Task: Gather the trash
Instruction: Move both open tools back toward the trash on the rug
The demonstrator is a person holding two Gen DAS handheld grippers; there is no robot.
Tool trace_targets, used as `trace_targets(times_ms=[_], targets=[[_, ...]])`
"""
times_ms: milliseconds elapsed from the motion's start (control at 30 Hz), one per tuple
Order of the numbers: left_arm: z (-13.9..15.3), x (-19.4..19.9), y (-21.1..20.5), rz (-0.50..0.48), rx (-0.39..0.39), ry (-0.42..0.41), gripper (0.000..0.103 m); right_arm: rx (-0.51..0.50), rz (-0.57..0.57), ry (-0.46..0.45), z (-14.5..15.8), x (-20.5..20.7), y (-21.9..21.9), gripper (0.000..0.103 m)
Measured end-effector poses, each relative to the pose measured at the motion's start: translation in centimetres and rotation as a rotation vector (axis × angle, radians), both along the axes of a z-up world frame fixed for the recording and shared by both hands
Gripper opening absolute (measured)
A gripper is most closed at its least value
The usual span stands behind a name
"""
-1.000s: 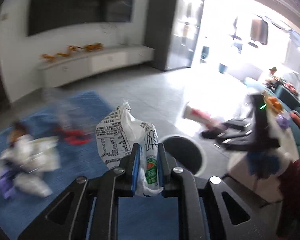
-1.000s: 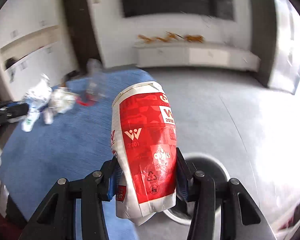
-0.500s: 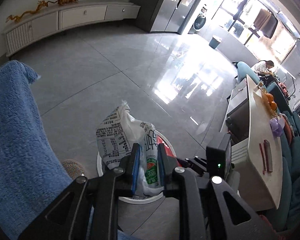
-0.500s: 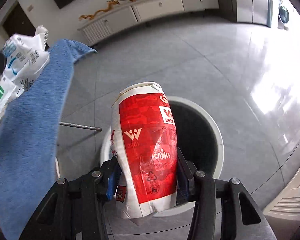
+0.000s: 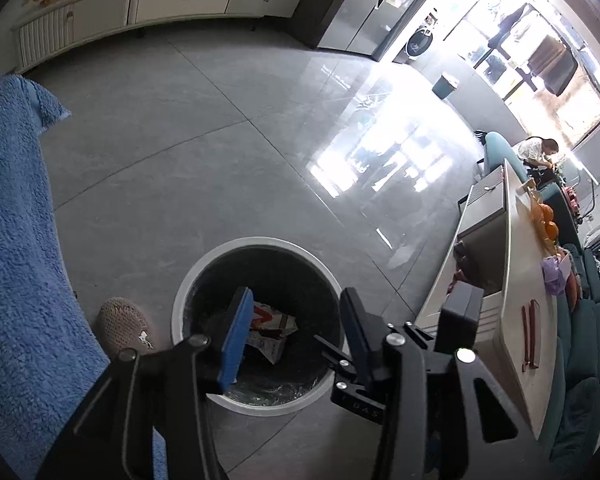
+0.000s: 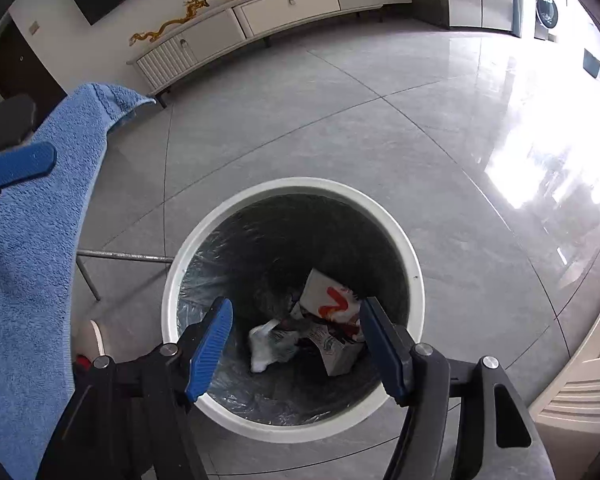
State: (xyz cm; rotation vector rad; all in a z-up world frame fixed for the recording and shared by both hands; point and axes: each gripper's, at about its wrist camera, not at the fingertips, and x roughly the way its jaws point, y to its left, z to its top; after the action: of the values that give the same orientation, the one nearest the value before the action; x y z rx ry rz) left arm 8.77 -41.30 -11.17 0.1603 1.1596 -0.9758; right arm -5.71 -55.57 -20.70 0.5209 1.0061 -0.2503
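A round white trash bin (image 6: 414,280) with a dark liner stands on the grey floor; it also shows in the left wrist view (image 5: 180,300). A red and white crushed cup (image 6: 332,304) and a white printed wrapper (image 6: 268,346) lie at its bottom; the cup also shows in the left wrist view (image 5: 272,326). My right gripper (image 6: 296,336) is open and empty, right above the bin. My left gripper (image 5: 294,328) is open and empty above the bin too. One blue pad of the left gripper (image 6: 18,166) shows at the left edge of the right wrist view.
A blue towel-covered table (image 5: 16,240) runs along the left, with a metal leg (image 6: 124,256) beside the bin. A slipper (image 5: 122,326) lies left of the bin. A white counter (image 5: 516,280) stands to the right. A low white cabinet (image 6: 284,4) lines the far wall.
Both grippers have opened. The red cup and the printed wrapper have dropped out of them into the bin.
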Motion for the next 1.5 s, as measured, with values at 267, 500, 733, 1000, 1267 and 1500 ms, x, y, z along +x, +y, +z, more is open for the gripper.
trace_targets(times_ms=[267,500,733,1000,1267,1500], targets=[[4.5,-2.6,6.1,0.083,-0.041,-0.221,0.043,-0.070,0.015,-0.125,6.9,-1.8,2.6,0.064],[8.6,-4.7,14.3,0.183,-0.045,-0.397,0.043,-0.178,0.054,-0.253,14.3,-2.5,7.3,0.072],[11.2,-6.1,24.3,0.335,0.004,-0.538,0.047,-0.262,0.100,-0.371,19.9,-2.0,13.0,0.078],[13.1,-6.5,35.6,0.573,0.044,-0.627,0.050,-0.308,0.188,-0.446,23.6,-0.1,19.8,0.084],[13.8,-6.9,45.2,0.775,0.051,-0.637,0.061,-0.304,0.254,-0.505,26.6,1.9,26.3,0.102],[14.1,-6.8,50.0,0.847,0.057,-0.643,0.062,-0.288,0.283,-0.592,28.8,3.5,30.8,0.103]])
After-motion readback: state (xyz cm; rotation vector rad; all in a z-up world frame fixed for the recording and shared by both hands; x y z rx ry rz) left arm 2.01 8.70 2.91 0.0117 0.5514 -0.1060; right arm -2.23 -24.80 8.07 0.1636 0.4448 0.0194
